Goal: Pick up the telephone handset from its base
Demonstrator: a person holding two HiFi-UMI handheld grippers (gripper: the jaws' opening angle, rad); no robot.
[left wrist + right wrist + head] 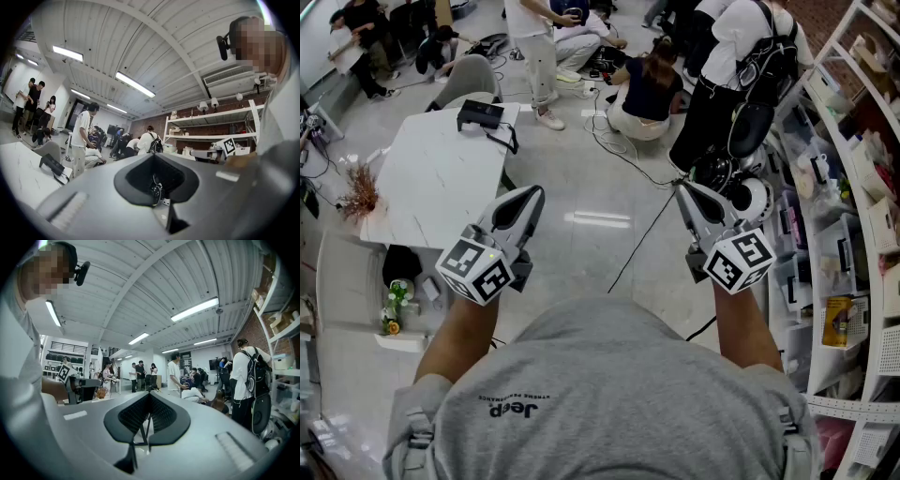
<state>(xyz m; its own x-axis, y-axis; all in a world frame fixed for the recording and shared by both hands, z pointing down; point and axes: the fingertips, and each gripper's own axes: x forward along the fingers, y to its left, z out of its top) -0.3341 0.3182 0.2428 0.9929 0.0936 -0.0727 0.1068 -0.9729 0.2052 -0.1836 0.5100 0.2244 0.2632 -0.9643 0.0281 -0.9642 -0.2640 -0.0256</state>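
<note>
Left tool (528,197): jaws together, empty.
Right tool (682,190): jaws together, empty.
Telephone (480,114): far right corner of worktop (431,187).
Shirt (609,375): reads "Jeep".

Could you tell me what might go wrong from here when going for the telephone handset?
The telephone sits near the far edge of the white table, well away from both grippers. A black cable crosses the floor ahead and could catch a foot. The left gripper and right gripper are both shut; arriving that way might knock the telephone rather than grasp it.
</note>
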